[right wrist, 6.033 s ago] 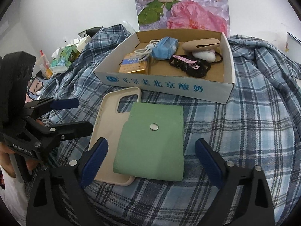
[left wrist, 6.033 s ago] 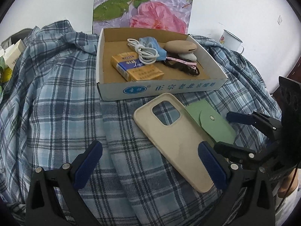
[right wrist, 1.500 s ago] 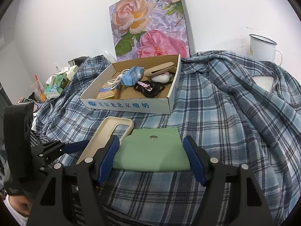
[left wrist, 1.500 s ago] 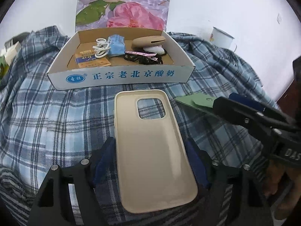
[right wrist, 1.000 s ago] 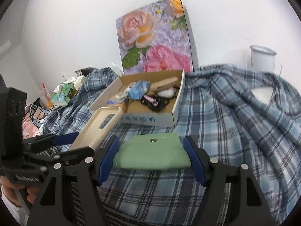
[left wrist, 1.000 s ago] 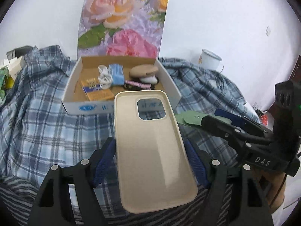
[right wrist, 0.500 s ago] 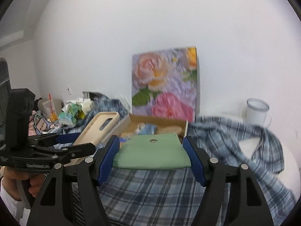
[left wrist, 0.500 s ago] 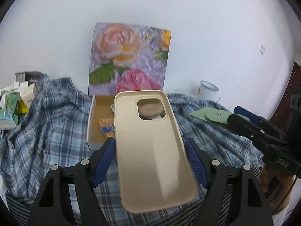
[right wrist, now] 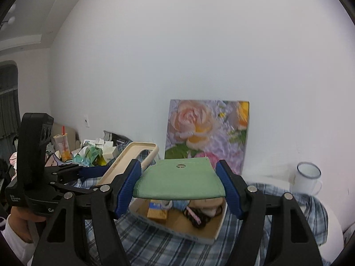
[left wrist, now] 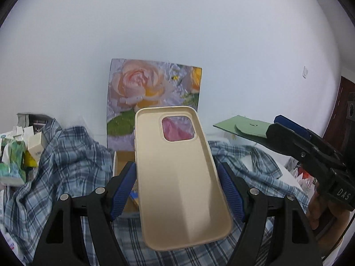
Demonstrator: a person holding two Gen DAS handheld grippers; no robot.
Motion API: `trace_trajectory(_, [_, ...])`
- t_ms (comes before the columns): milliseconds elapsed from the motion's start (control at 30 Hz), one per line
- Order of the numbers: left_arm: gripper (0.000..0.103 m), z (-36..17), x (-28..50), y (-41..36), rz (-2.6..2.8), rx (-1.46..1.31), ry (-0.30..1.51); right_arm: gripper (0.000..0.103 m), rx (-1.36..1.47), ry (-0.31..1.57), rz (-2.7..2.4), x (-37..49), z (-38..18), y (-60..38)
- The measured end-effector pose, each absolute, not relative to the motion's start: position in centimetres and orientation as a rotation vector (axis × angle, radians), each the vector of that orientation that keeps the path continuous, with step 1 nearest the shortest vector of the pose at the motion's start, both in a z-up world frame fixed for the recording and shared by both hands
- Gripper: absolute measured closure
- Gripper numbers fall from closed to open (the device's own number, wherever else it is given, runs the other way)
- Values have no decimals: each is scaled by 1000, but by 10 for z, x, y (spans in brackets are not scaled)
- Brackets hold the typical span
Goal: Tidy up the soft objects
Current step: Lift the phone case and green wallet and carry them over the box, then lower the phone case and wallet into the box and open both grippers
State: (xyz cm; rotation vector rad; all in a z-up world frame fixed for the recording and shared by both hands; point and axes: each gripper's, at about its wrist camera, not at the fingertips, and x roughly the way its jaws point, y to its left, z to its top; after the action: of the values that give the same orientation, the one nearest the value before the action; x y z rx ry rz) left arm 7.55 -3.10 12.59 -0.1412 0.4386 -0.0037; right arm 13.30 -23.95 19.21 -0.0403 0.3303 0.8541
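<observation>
My left gripper (left wrist: 177,190) is shut on a beige phone case (left wrist: 179,173) and holds it high above the plaid cloth. My right gripper (right wrist: 180,188) is shut on a green snap pouch (right wrist: 179,181), held up in the air over the cardboard box (right wrist: 177,228). The pouch also shows in the left wrist view (left wrist: 244,126), to the right of the case. The case also shows in the right wrist view (right wrist: 135,157), left of the pouch. The box holds a yellow pack, a blue mask, hair ties and other small items.
A blue plaid cloth (left wrist: 66,155) covers the surface. A rose picture (right wrist: 208,130) leans on the white wall behind the box. A white enamel mug (right wrist: 307,178) stands at the right. Boxes and clutter (left wrist: 17,150) lie at the far left.
Both grippers closed on their objects and lifted them off the cloth. They have risen and tilted up, so the wall now fills most of both views.
</observation>
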Motion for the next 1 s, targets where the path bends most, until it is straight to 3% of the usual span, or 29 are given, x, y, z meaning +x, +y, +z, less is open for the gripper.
trace_trajectory(633, [26, 132, 146, 6, 27, -107, 423, 34, 36, 311, 869, 205, 195, -190])
trace_trajectory(1000, [26, 87, 188, 13, 26, -122, 519, 34, 50, 398, 862, 237, 138, -178])
